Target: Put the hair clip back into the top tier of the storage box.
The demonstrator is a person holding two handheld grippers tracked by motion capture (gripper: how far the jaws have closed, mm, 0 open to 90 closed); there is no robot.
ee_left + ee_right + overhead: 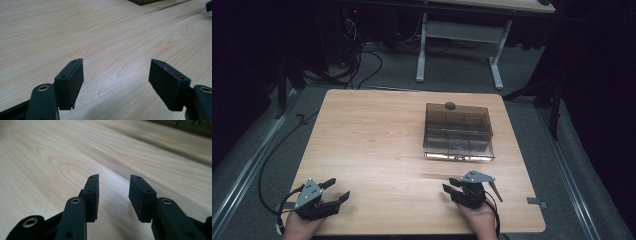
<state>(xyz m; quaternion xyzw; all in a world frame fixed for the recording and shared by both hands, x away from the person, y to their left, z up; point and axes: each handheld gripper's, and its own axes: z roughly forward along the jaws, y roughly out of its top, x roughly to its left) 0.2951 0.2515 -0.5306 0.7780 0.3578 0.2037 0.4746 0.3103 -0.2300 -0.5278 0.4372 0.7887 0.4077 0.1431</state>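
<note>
The compartment box stands well apart from my left gripper and right gripper, both open and empty.

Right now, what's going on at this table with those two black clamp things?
A person sits at a wooden table with a two-jaw gripper in each hand. The left gripper and the right gripper both rest near the table's near edge, jaws open with nothing between them. Farther out, ahead of the right gripper, sits a smoky see-through box split into compartments, with a small dark knob at its far edge. Neither gripper touches the box, so the work looks not yet begun.
</note>
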